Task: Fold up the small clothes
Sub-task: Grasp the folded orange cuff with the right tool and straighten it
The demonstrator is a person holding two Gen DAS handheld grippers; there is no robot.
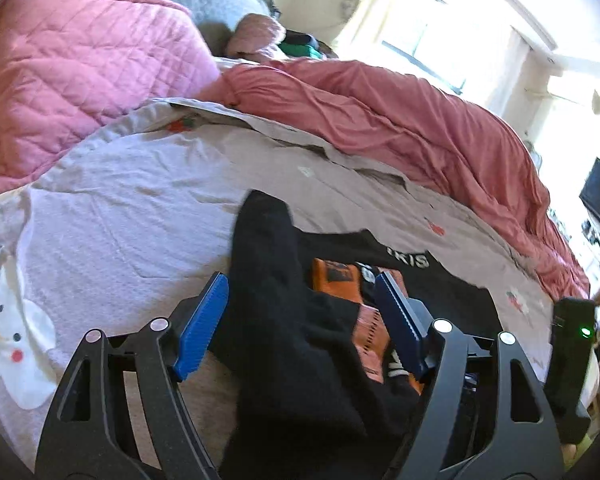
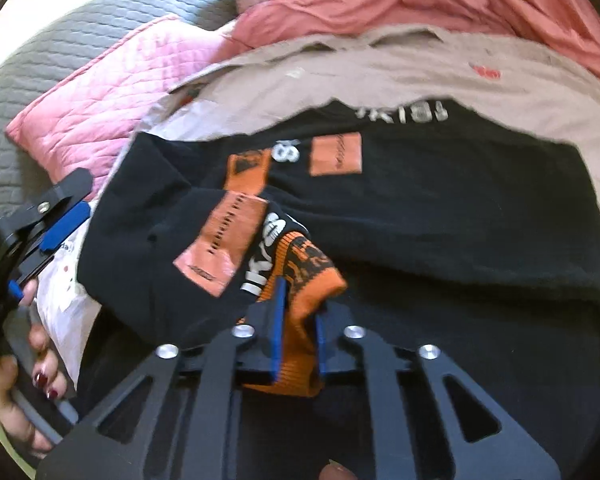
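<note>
1. Right gripper (image 2: 298, 334) clamping narrow on an orange ribbed cuff (image 2: 300, 344), blue pads pressing it from both sides; lower end of the cuff disappearing behind the gripper body.
2. Just beyond those fingertips, lying bunched: black garment (image 2: 440, 216) with orange patches and white lettering, lettering blurred and only partly legible.
3. Spreading farther out under the garment: a greyish bedsheet (image 2: 500, 92); past it, a rumpled red blanket (image 2: 420, 4), top edge cut off by the frame.
4. Off to the left of the right gripper, appearing in its view: left gripper (image 2: 60, 220) held by a hand (image 2: 16, 380) with dark red nails, only one blue pad showing, the other hidden.
5. In the left wrist view, left gripper (image 1: 304, 316) standing wide, blue fingers (image 1: 202, 326) apart, a black fold of the garment (image 1: 284, 320) rising between them without either pad pressing on it; base of the fold hidden behind the gripper frame.
6. Beyond and left of the left gripper: pink quilted pillow (image 1: 80, 76) leaning at the head of the bed.
7. Far right of it: a dark device with a green light (image 1: 572, 344), partly cut off, identity unclear.
</note>
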